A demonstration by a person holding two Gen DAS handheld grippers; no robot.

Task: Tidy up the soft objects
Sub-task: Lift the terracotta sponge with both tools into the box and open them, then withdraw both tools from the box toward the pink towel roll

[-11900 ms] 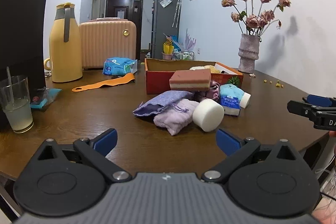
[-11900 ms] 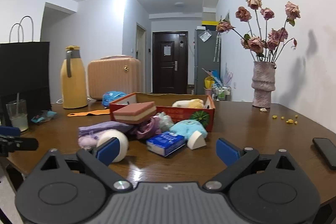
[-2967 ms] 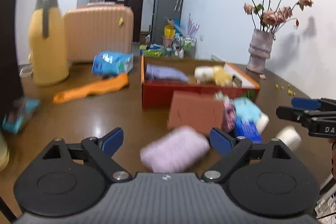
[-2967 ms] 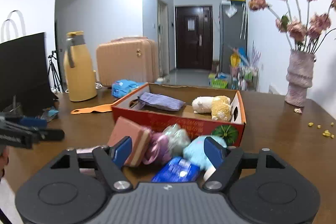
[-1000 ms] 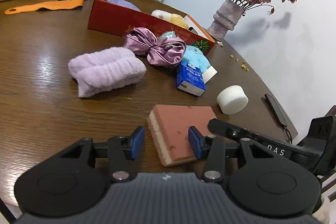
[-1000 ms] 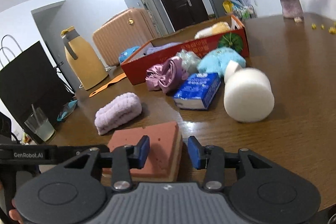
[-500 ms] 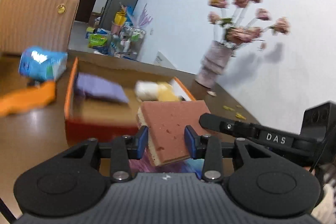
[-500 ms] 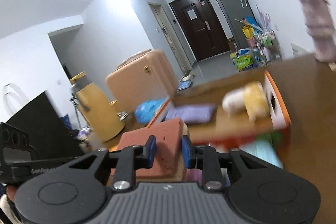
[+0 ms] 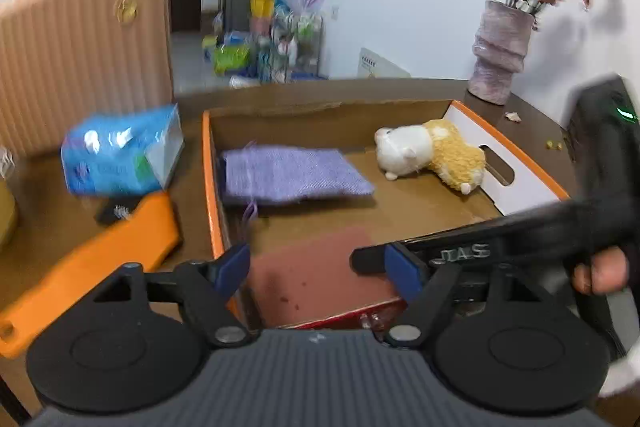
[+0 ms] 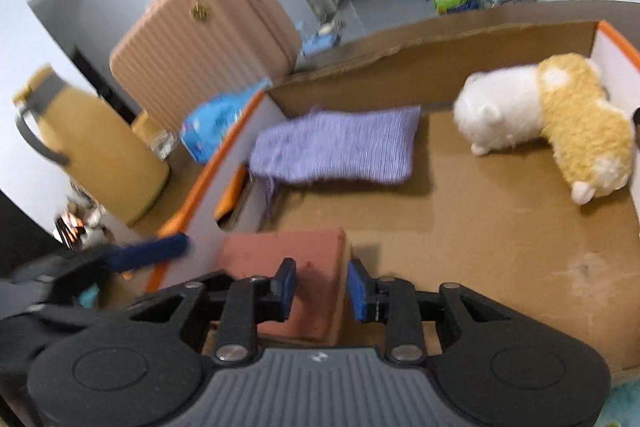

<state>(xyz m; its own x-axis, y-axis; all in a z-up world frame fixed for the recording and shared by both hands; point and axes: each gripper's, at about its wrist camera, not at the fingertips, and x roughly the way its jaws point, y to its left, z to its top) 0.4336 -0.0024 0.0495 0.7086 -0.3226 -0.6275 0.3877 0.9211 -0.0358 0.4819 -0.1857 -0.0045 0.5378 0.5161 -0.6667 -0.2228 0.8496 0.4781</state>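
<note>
A pink-brown sponge block [image 9: 316,275] lies in the near left corner of the orange cardboard box [image 9: 212,187], also shown in the right wrist view [image 10: 304,263]. My left gripper [image 9: 316,271] is open, its pads spread wide around the sponge. My right gripper [image 10: 320,289] has its pads close on either side of the sponge's near end; contact is unclear. A purple knit pouch [image 9: 288,175] and a white-and-yellow plush toy [image 9: 432,151] lie inside the box. The right gripper's finger [image 9: 460,251] crosses the left wrist view.
A blue wipes pack [image 9: 120,155] and an orange strap [image 9: 100,259] lie left of the box. A peach suitcase [image 9: 80,51] and a yellow jug [image 10: 84,151] stand behind. A flower vase [image 9: 500,59] stands at the back right.
Both grippers have carried the sponge forward and down into the box. The left gripper's jaws have opened and let go of it; the sponge now rests on the box floor.
</note>
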